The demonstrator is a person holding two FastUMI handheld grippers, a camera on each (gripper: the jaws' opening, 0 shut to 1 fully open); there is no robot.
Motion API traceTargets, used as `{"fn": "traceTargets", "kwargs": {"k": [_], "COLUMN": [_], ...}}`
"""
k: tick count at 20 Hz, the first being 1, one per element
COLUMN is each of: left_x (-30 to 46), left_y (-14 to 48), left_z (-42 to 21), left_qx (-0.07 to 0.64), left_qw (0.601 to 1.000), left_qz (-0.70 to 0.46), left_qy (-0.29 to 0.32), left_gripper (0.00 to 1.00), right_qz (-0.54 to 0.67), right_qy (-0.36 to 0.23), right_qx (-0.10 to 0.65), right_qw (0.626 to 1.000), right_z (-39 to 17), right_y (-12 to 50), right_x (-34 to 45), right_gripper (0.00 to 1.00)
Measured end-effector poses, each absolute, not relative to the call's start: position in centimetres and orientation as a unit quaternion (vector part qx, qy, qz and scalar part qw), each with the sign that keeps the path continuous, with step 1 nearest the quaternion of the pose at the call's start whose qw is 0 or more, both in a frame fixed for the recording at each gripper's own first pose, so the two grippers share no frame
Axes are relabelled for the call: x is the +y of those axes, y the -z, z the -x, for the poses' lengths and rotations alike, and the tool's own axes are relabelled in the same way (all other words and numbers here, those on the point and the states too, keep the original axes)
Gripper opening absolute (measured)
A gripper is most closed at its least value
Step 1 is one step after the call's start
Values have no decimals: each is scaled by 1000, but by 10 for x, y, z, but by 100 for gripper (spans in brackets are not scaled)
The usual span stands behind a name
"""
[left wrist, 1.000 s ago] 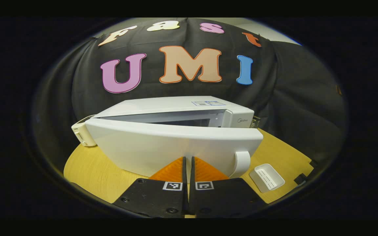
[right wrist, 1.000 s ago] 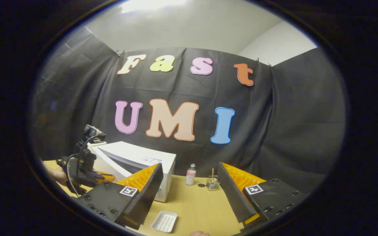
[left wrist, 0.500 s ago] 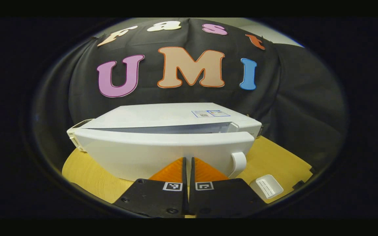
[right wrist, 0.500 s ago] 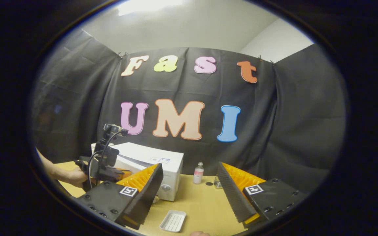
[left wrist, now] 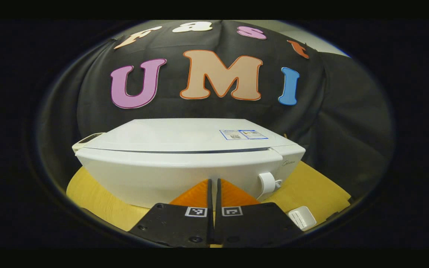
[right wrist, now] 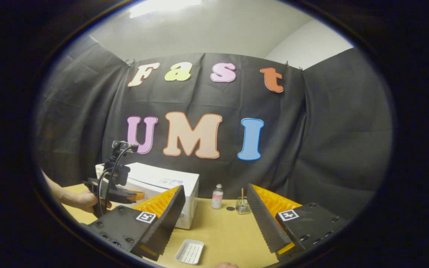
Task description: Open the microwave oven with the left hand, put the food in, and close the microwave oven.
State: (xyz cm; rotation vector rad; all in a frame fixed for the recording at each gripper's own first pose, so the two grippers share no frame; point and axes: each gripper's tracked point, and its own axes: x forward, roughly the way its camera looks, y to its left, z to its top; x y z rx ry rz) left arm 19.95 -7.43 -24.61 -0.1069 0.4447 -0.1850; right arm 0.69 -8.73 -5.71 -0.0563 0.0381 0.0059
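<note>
Yellow table [right wrist: 218,230] carries a white microwave oven [left wrist: 184,156], door closed; left gripper [left wrist: 213,186] clenched against its door, right gripper [right wrist: 214,208] released beside it.

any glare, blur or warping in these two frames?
Left gripper view: sharp, evenly lit; fisheye bows the microwave oven front. Right gripper view: ceiling light blown out at top; small bottle and white tray soft, edges curve.
</note>
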Motion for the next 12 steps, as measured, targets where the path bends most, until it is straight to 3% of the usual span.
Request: {"fn": "traceTargets", "kwargs": {"k": [11, 12], "left_x": [-94, -94], "left_y": [256, 254], "left_z": [-206, -206], "left_qx": [236, 233], "left_qw": [963, 964], "left_qz": [77, 73], "left_qy": [107, 107], "left_gripper": [1, 0], "right_qz": [15, 19], "right_qy": [0, 1], "right_qx": [18, 18], "right_qw": [1000, 1000], "right_z": [-17, -16], "right_y": [60, 59], "right_x": [-88, -90], "right_gripper": [96, 100]}}
